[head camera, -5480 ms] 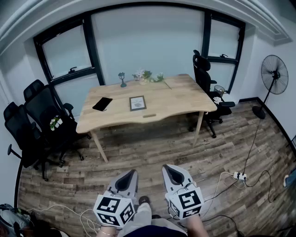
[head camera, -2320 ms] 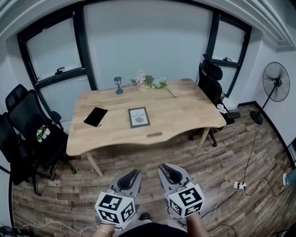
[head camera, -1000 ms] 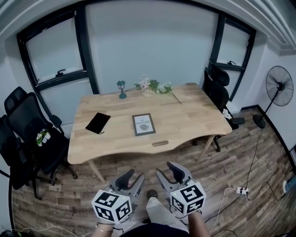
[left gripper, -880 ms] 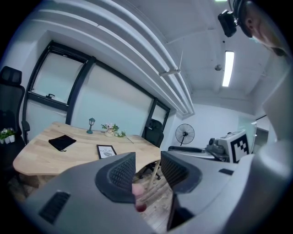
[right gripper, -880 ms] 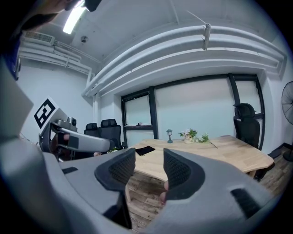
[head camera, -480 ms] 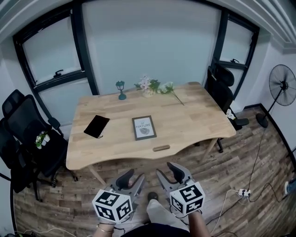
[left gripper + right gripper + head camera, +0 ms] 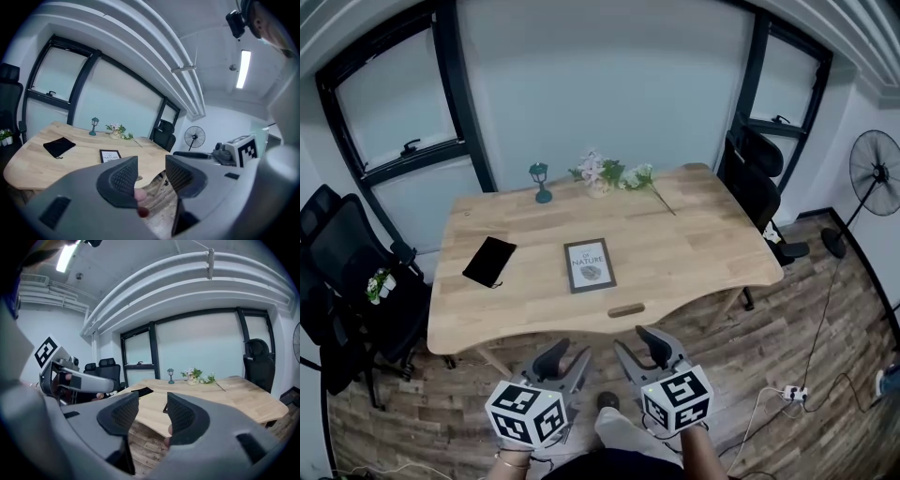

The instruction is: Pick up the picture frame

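Two claws are mine, and both hang empty over the wooden floor, short of the table's (image 7: 703, 239) near edge. The left gripper (image 7: 567, 353) has its jaws spread with nothing between them, having just been opening. The right gripper (image 7: 637, 344) is likewise released, with only air between its pads. The picture frame (image 7: 589, 265) lies flat and face up near the middle of the tabletop, well apart from both claws. My worry is that flatness: I judge a thin frame lying flush on wood gives a jaw no edge to get under. A careless pinch could then skate it across the table or scrape a pad on the top. If I catch only one corner, it may swing and drop out. The front looks smooth, perhaps glazed, so a grip across the face could slip. The black pouch (image 7: 489, 261) sits to the frame's left with a clear gap, so I doubt I would knock it. The frame itself is a small upright rectangle with a narrow dark border. Inside is a pale sheet with dark lettering above a small greyish picture.
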The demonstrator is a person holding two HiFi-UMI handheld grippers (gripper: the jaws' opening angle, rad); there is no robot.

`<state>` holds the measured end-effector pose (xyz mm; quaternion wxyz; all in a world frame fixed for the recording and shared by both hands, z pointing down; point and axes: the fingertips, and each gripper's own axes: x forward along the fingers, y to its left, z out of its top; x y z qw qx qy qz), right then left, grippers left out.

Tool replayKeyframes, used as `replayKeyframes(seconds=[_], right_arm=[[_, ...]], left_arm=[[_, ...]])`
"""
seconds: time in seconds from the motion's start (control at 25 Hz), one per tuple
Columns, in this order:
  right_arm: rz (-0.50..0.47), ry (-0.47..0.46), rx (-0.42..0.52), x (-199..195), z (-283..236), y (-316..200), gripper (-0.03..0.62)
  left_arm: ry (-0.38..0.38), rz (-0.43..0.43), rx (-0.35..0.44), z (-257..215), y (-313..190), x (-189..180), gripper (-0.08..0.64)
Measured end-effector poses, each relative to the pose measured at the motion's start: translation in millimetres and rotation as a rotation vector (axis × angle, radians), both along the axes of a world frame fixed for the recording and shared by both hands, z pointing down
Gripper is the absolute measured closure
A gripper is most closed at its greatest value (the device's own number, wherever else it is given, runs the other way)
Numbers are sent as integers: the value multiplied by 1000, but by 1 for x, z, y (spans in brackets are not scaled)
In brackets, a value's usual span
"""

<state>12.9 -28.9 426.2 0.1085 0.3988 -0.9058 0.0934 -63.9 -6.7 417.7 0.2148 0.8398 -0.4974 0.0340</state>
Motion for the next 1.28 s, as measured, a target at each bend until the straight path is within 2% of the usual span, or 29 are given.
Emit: replayKeyframes(seconds=[0.48, 1.28], right_arm=[[-5, 23, -8, 5, 3, -59, 426], [-71, 46, 11, -8, 17, -142, 428]], left_arm=[[11, -31, -23, 3, -59, -1, 377], [25, -88, -49, 15, -135, -5, 377]])
